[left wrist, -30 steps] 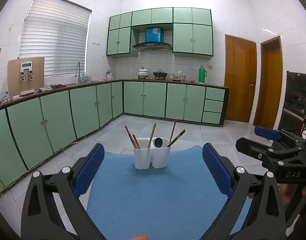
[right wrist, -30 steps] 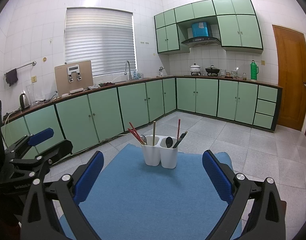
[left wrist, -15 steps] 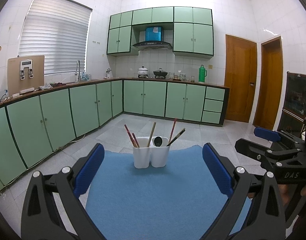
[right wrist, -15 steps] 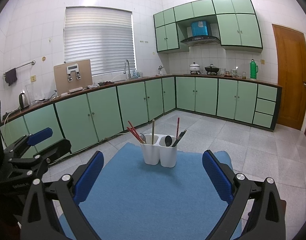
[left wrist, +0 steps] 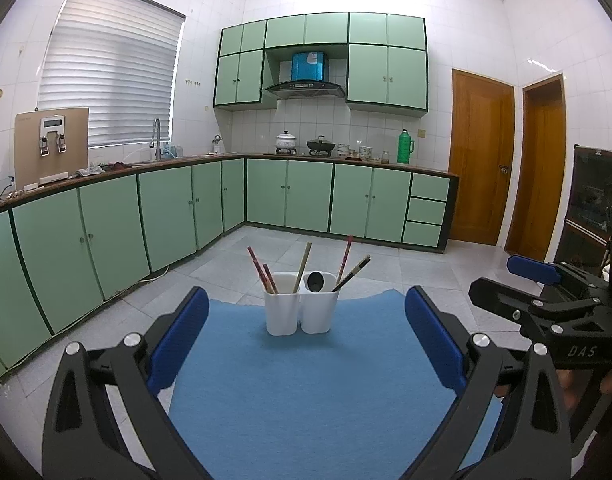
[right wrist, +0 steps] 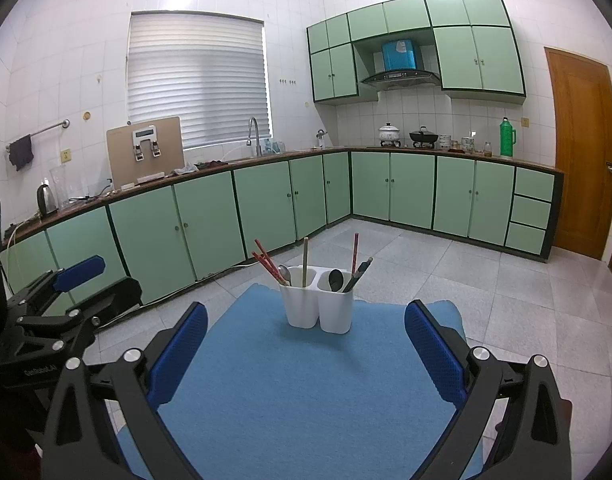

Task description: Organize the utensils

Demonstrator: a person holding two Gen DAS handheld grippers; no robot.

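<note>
Risk comes first from the left gripper (left wrist: 302, 344): its jaws stand wide apart and empty, well short of the white two-cup holder (left wrist: 302, 304), which sits upright toward the far end of the blue mat (left wrist: 306, 392). Red chopsticks (left wrist: 262, 270) lean out of the left cup, a dark spoon (right wrist: 335, 280) and more sticks out of the right; a careless reach could snag those handles and topple the holder. The right gripper (right wrist: 306, 344) is equally wide and empty. Open mat lies before both, though its far edge runs just behind the holder.
</note>
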